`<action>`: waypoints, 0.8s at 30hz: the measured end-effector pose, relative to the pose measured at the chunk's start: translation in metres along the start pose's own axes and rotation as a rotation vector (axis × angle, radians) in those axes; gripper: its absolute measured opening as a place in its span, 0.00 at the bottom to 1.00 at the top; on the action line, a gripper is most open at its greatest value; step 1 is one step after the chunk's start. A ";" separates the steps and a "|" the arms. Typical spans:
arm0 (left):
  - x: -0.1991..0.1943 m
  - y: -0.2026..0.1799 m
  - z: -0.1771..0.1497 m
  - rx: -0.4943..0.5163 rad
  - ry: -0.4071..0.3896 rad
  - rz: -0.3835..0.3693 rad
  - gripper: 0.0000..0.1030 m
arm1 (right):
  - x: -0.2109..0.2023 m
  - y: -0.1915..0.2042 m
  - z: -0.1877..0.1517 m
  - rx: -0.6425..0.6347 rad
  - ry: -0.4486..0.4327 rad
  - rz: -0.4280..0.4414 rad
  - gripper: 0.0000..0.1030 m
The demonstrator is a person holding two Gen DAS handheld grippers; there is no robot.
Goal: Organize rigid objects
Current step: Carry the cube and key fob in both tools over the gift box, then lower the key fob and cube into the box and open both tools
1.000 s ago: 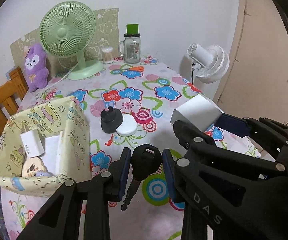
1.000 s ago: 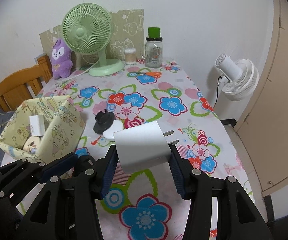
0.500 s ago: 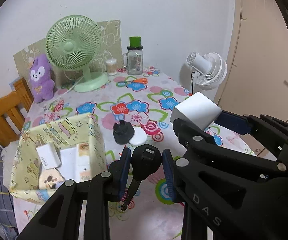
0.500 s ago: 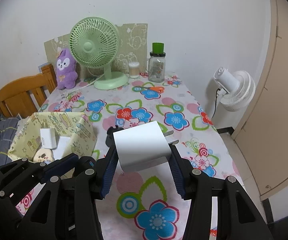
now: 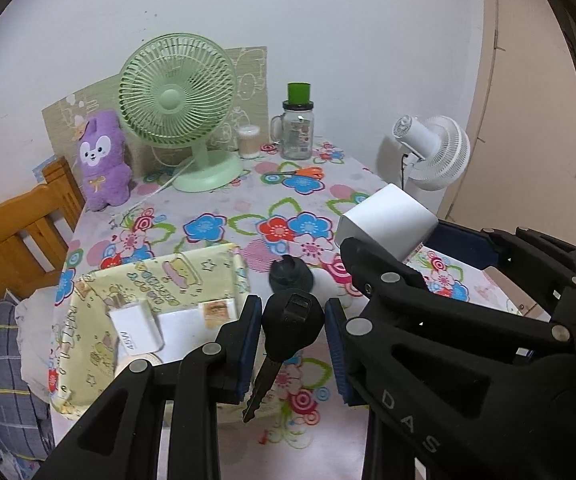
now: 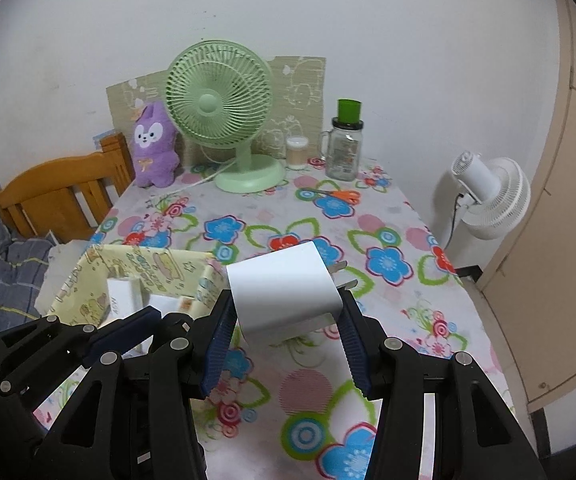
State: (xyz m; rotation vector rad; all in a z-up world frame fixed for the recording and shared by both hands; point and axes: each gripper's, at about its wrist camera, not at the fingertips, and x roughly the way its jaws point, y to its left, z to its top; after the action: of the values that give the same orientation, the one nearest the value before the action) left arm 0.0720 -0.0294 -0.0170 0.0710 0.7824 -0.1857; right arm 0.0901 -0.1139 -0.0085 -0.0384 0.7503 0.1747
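My left gripper [image 5: 292, 326] is shut on a black key [image 5: 288, 328], its blade hanging down, held above the floral table beside the yellow patterned box [image 5: 148, 284]. My right gripper [image 6: 284, 320] is shut on a white charger block [image 6: 284, 288] with metal prongs pointing right; it also shows in the left wrist view [image 5: 384, 224]. The box [image 6: 128, 268] holds a white adapter [image 5: 136, 330], cards and a tape roll. A black plug [image 5: 290, 274] and a white round piece [image 5: 326, 280] lie on the table right of the box.
A green desk fan [image 6: 220, 108], purple plush [image 6: 154, 148], glass jar with green lid [image 6: 342, 148], small cotton-swab tub [image 6: 297, 152] and orange scissors [image 6: 338, 195] stand at the table's far end. A wooden chair [image 6: 56, 192] is at left, a white floor fan [image 6: 488, 196] at right.
Both grippers have risen and pulled back from the table with the key and the charger still held. The box and far objects now appear smaller and lower.
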 end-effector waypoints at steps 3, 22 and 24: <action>0.001 0.010 0.002 -0.007 0.002 0.007 0.31 | 0.005 0.009 0.005 -0.007 0.002 0.012 0.52; 0.022 0.073 -0.002 -0.072 0.054 0.033 0.32 | 0.050 0.066 0.020 -0.053 0.050 0.070 0.52; 0.026 0.079 -0.003 -0.083 0.063 0.033 0.32 | 0.057 0.072 0.020 -0.062 0.061 0.076 0.52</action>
State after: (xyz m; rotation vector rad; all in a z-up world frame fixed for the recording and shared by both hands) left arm 0.1033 0.0445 -0.0381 0.0114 0.8505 -0.1195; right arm 0.1320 -0.0334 -0.0304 -0.0744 0.8073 0.2697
